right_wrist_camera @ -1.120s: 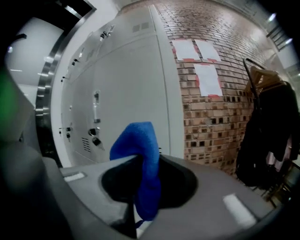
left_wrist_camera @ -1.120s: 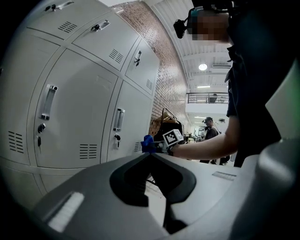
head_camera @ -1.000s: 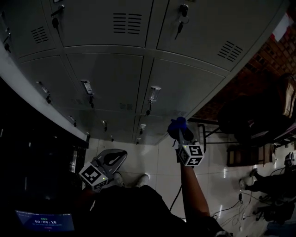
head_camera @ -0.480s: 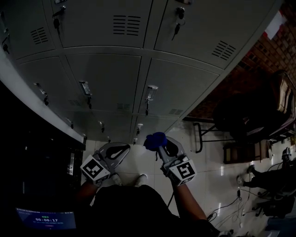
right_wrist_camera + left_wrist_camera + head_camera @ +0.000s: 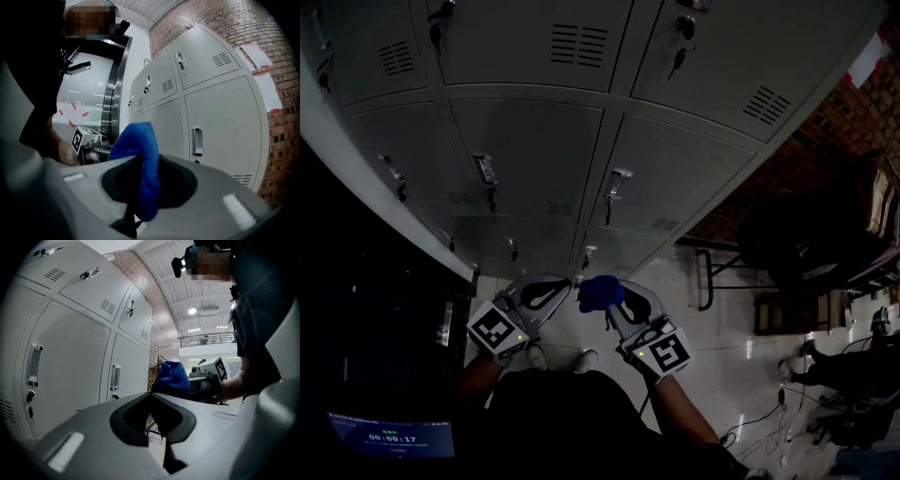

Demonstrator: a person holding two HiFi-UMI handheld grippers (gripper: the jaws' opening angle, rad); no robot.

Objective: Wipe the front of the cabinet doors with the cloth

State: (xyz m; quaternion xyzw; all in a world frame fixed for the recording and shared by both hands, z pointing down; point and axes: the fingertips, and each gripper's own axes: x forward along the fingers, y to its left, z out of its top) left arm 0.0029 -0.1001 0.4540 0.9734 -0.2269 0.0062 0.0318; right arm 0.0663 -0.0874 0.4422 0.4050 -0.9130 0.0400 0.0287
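Grey metal cabinet doors (image 5: pixel 525 159) with handles and keys fill the top of the head view. My right gripper (image 5: pixel 602 296) is shut on a blue cloth (image 5: pixel 600 291), held low in front of the bottom row and apart from the doors. In the right gripper view the cloth (image 5: pixel 143 159) hangs folded between the jaws of that gripper (image 5: pixel 140 164), with the doors (image 5: pixel 220 126) to the right. My left gripper (image 5: pixel 553 286) sits just left of the cloth, shut and empty. The left gripper view shows its tips (image 5: pixel 151 394) closed, with the cloth (image 5: pixel 173 376) beyond them and the doors (image 5: pixel 70 362) on the left.
A dark chair (image 5: pixel 806 234) and metal frame stand right of the cabinets, against a brick wall (image 5: pixel 853 112). Cables (image 5: pixel 769 431) lie on the tiled floor. A dark unit (image 5: pixel 366 309) borders the left side, with a small lit screen (image 5: pixel 389 439) below it.
My right gripper carried the cloth left and down, away from the lower right door, and now sits beside the left gripper. The left gripper rose slightly.
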